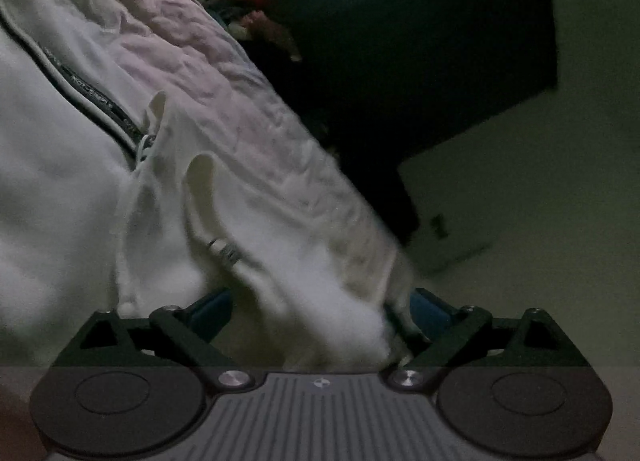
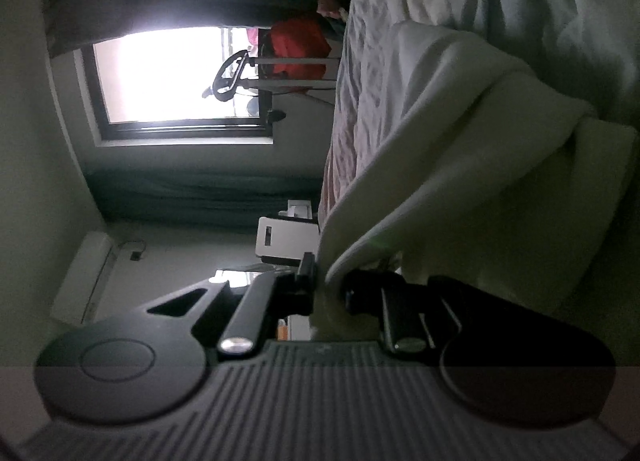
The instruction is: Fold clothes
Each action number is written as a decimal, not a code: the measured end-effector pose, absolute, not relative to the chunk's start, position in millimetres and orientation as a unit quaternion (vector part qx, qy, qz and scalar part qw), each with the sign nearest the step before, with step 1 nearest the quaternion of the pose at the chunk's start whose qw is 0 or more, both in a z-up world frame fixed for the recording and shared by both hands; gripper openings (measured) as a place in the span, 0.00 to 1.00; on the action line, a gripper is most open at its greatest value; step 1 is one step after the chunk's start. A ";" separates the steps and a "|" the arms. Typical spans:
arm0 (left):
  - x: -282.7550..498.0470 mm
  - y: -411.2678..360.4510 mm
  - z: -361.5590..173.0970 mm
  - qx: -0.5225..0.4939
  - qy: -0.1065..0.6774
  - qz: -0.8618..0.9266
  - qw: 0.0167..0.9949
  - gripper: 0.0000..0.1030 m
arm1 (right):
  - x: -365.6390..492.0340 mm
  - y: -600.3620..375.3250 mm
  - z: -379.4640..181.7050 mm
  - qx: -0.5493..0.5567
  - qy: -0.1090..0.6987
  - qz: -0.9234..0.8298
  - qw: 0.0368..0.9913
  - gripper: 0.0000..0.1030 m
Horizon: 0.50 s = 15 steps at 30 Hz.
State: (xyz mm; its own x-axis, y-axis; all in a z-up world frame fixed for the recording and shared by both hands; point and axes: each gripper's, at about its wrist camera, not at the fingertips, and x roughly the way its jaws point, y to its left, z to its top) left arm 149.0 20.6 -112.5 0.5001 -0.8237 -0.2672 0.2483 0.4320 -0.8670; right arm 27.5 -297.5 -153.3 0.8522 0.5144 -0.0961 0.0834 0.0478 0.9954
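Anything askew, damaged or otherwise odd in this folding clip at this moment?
No damage or spill visible. The white zip jacket lies bunched on the wrinkled pink bedspread. The left gripper is wide open with cloth between its fingers, ungripped; the right gripper pinches a folded edge. Both views are tilted and dim, the left one blurred.

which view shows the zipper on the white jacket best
The left wrist view: the dark zipper runs across the white jacket, pull cord visible. The right wrist view shows only plain folds of the jacket, no zipper.
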 end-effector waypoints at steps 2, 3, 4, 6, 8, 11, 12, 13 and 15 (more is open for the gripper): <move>154.8 24.3 -115.1 -0.434 0.345 -0.364 0.748 0.94 | 27.3 -297.2 -156.3 0.679 0.219 0.157 0.683 0.16; 157.6 26.3 -116.2 -0.449 0.338 -0.372 0.739 0.94 | 26.8 -297.0 -157.4 0.684 0.215 0.159 0.679 0.16; 160.0 28.5 -116.9 -0.459 0.339 -0.381 0.728 0.94 | 24.5 -297.0 -156.0 0.686 0.209 0.161 0.678 0.16; 163.6 30.6 -117.0 -0.468 0.352 -0.395 0.708 0.92 | 23.7 -296.3 -153.9 0.691 0.197 0.164 0.676 0.16; 162.1 30.4 -112.4 -0.464 0.354 -0.393 0.710 0.92 | 25.4 -296.2 -153.3 0.694 0.188 0.166 0.675 0.16; 160.8 27.3 -107.9 -0.448 0.363 -0.394 0.716 0.92 | 25.6 -297.1 -154.2 0.697 0.183 0.169 0.672 0.16; 160.2 23.8 -109.5 -0.443 0.365 -0.395 0.718 0.92 | 25.7 -297.1 -154.4 0.697 0.182 0.170 0.672 0.16; 159.7 20.2 -111.1 -0.438 0.366 -0.397 0.719 0.92 | 25.8 -297.1 -154.7 0.698 0.182 0.171 0.672 0.16; 158.6 13.1 -114.3 -0.427 0.369 -0.399 0.722 0.92 | 26.0 -297.1 -155.1 0.698 0.181 0.172 0.671 0.16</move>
State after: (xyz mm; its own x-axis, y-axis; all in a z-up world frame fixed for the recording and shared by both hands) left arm 158.6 13.1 -114.3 0.4088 -0.8923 -0.1915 0.2618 0.3156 -0.9121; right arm 26.0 -297.1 -155.1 0.8754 0.4834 -0.0019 0.0214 -0.0347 0.9992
